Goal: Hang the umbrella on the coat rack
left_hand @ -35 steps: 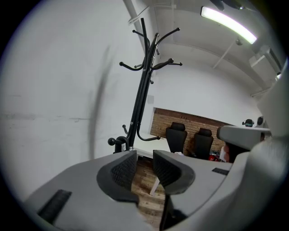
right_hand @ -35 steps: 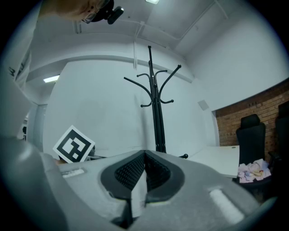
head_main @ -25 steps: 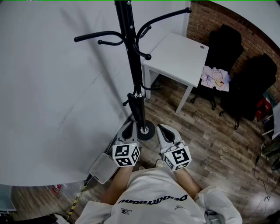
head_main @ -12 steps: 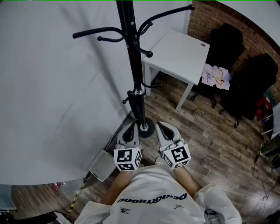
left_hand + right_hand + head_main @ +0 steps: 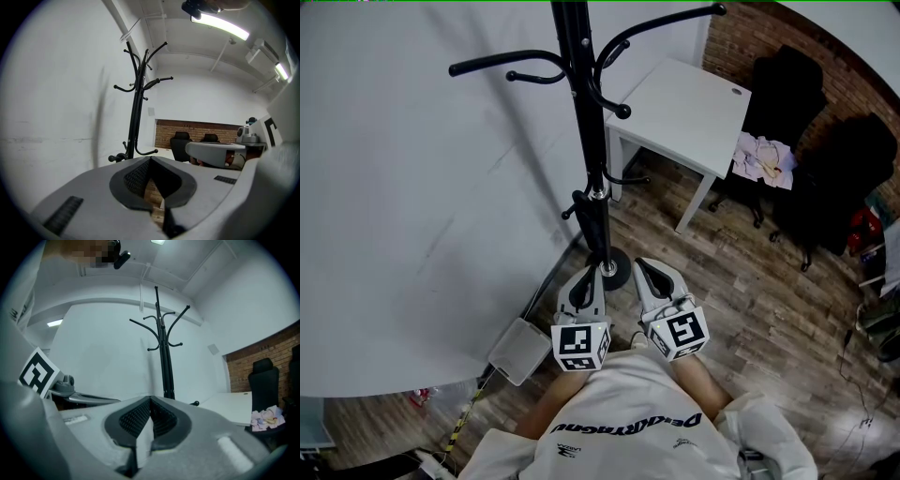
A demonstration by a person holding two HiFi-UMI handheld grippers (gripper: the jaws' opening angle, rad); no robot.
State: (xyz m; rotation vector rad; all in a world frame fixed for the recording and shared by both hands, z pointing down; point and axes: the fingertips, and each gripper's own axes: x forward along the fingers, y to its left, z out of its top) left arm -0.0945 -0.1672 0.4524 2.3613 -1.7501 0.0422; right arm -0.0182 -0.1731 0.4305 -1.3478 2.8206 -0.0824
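The black coat rack [image 5: 586,122] stands by the white wall, its hooks spreading at the top and its round base [image 5: 612,275] on the wood floor. Under a silver ring, a thicker black length [image 5: 599,230] runs down the lower pole; I cannot tell whether it is the umbrella or part of the rack. My left gripper [image 5: 584,272] and right gripper [image 5: 643,267] are held side by side just short of the base, both shut and empty. The rack [image 5: 137,112] rises ahead of the left gripper [image 5: 151,160]. The rack [image 5: 164,352] also stands ahead of the right gripper [image 5: 150,400].
A white table [image 5: 684,112] stands right of the rack. Two black office chairs [image 5: 780,94] [image 5: 844,178] are against the brick wall, with pale cloth [image 5: 761,161] on one. A grey flat box [image 5: 517,352] lies on the floor at the wall's foot.
The left gripper's marker cube has shifted a little down and to the right in the head view and rolled slightly. The right gripper has kept still. Both stay shut.
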